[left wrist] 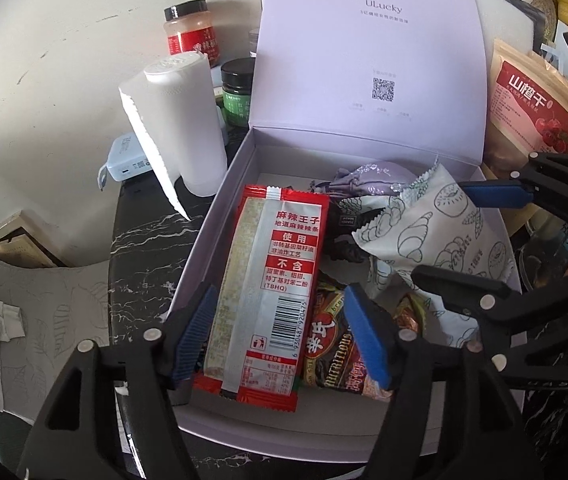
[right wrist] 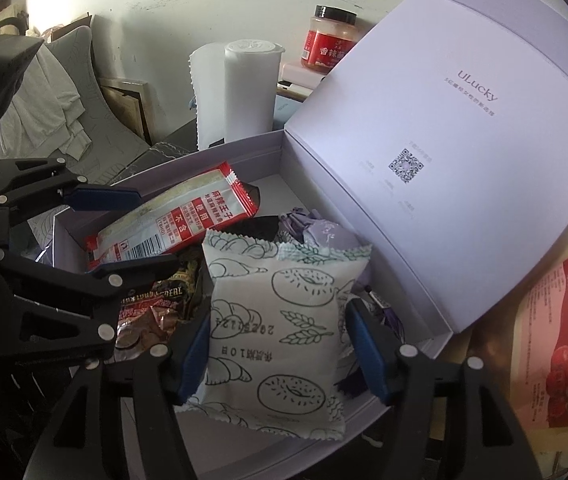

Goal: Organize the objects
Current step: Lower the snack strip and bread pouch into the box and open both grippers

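Dark marbled tabletop (left wrist: 139, 240) w/ open lilac box (left wrist: 219, 184). Red spicy-strip packet (left wrist: 267, 280) and bread-print pouch (right wrist: 279, 320) lie inside; left gripper (left wrist: 279, 336) and right gripper (right wrist: 279, 356) straddle them, jaws spread (pads not pressing). Hawthorn bag (right wrist: 564, 340), jars remain outside.

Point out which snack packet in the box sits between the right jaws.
The white packet printed with bread drawings. The long red packet lies between the left jaws instead, and the dark cereal packet sits under both.

Three snack packets (left wrist: 267, 292), two jars (left wrist: 191, 28)
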